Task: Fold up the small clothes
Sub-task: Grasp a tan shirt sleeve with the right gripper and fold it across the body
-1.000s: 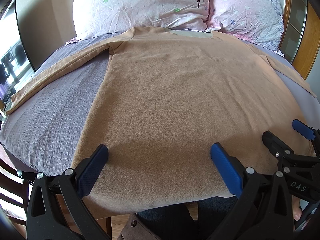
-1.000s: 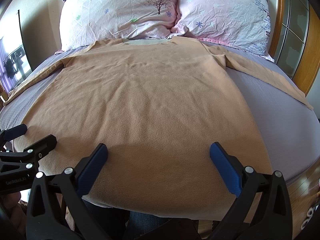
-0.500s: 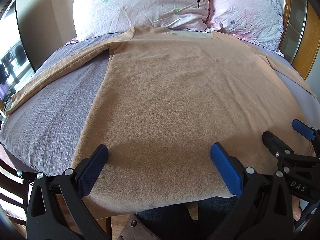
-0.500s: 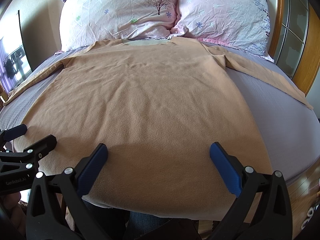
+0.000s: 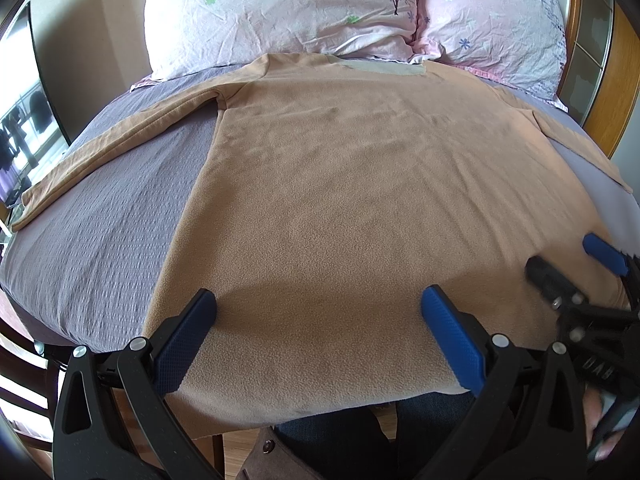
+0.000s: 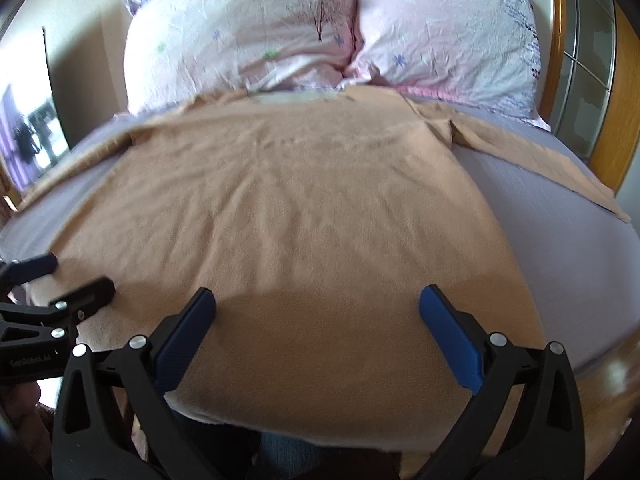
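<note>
Only the right gripper [image 6: 318,340] has shifted, blurring its view; both it and the left gripper [image 5: 320,340] hover wide open above the shirt's [image 5: 360,208] near hem. Shirt lies flat on the bed [image 5: 100,232], collar toward the pillows [image 5: 280,12].

Tan shirt [image 6: 296,216] flat on bed [image 6: 560,248]; right tool [image 6: 318,340] agape above hem

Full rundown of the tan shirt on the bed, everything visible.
The tan shirt is a long-sleeved top of fleece-like fabric with a pale grey neckline band. It lies unfolded and flat on the grey bedsheet, collar toward the pillows, both sleeves spread outward, hem draping over the near bed edge. Light wrinkles cross the body. The left gripper and right gripper are open near the hem; contact is unclear.
</note>
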Tool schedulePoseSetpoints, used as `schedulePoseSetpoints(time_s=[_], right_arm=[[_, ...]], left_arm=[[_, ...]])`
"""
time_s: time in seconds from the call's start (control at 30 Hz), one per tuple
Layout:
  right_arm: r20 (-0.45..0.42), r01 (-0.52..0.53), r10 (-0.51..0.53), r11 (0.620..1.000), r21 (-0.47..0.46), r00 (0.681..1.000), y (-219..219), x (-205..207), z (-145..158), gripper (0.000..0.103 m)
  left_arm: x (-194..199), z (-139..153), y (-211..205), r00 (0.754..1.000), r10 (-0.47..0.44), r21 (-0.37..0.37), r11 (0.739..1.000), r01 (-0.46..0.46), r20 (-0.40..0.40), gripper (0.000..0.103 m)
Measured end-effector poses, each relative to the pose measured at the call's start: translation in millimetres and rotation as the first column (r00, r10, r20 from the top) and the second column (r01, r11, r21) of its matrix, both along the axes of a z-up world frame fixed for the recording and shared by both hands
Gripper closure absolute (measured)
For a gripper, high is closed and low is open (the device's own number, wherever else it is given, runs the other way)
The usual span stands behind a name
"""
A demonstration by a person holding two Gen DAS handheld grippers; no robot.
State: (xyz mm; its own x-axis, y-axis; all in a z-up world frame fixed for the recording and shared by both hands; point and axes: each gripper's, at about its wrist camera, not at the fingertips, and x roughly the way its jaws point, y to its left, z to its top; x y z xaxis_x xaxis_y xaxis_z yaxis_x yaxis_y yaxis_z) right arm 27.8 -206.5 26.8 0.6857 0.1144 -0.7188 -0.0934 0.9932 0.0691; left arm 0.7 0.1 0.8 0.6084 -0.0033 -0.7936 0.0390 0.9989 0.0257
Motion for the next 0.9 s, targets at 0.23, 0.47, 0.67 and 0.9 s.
schedulePoseSetpoints(time_s=[0.23, 0.47, 0.67, 0.9], right_arm=[[-0.007, 0.412, -0.450, 0.811, 0.414, 0.893, -207, 43, 38, 0.003], [-0.274, 0.745, -0.741, 0.427, 0.513, 0.613, -376, 80, 6, 0.042], [-0.323, 0.756, -0.773, 0.286, 0.589, 0.545, -421, 104, -17, 0.048], [-0.250, 0.723, -0.776, 0.349, 0.596, 0.580, -421, 131, 3, 0.098]], left_arm=[[0, -2, 1, 0.998, -0.048, 0.006, 0.999, 0.048, 0.037, 0.001], [9, 6, 18, 0.988, -0.126, -0.103, 0.986, 0.135, 0.084, 0.001], [23, 22, 78, 0.968, -0.109, -0.476, 0.855, 0.207, 0.226, 0.001], [42, 42, 156, 0.956, 0.134, -0.469, 0.883, 0.004, 0.260, 0.001]])
